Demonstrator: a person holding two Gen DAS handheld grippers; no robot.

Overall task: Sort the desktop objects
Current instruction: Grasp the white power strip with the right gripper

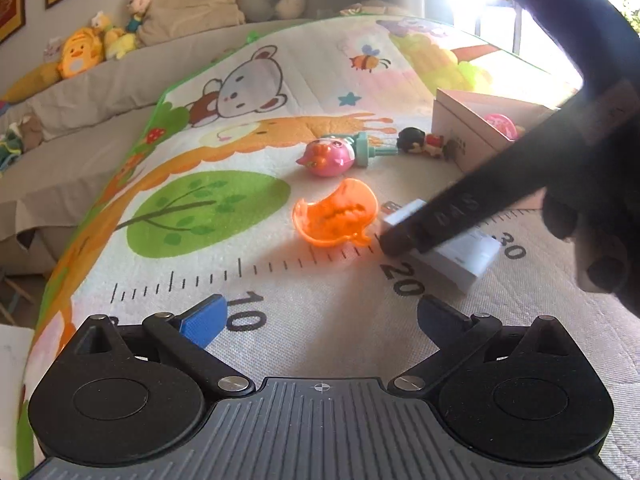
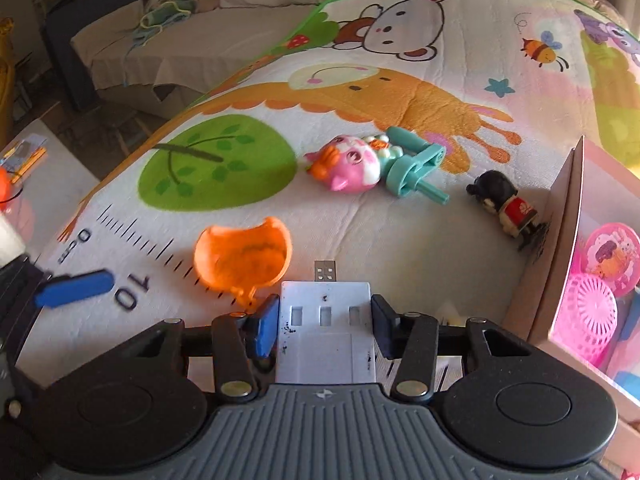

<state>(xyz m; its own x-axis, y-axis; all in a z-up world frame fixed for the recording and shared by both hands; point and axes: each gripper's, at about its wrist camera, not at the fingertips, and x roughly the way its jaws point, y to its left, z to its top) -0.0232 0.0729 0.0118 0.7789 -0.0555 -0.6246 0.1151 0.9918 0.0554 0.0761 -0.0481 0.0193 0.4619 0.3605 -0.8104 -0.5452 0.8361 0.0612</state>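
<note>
My right gripper (image 2: 325, 322) is shut on a white USB adapter (image 2: 326, 336) with its plug pointing forward, low over the mat. The adapter also shows in the left wrist view (image 1: 452, 252), held between the right gripper's dark fingers (image 1: 436, 220). My left gripper (image 1: 320, 316) is open and empty, above the ruler print near "10". An orange plastic shell (image 1: 336, 216) (image 2: 242, 258) lies just left of the adapter. A pink owl toy on a teal stand (image 1: 332, 154) (image 2: 360, 168) and a small black-haired figure (image 1: 420, 142) (image 2: 506, 204) lie beyond.
An open pink cardboard box (image 2: 568, 216) (image 1: 472, 124) stands at the right, holding pink toys (image 2: 592, 320). The cartoon play mat (image 2: 400, 96) covers the surface. A sofa with plush toys (image 1: 80, 52) lies behind the mat.
</note>
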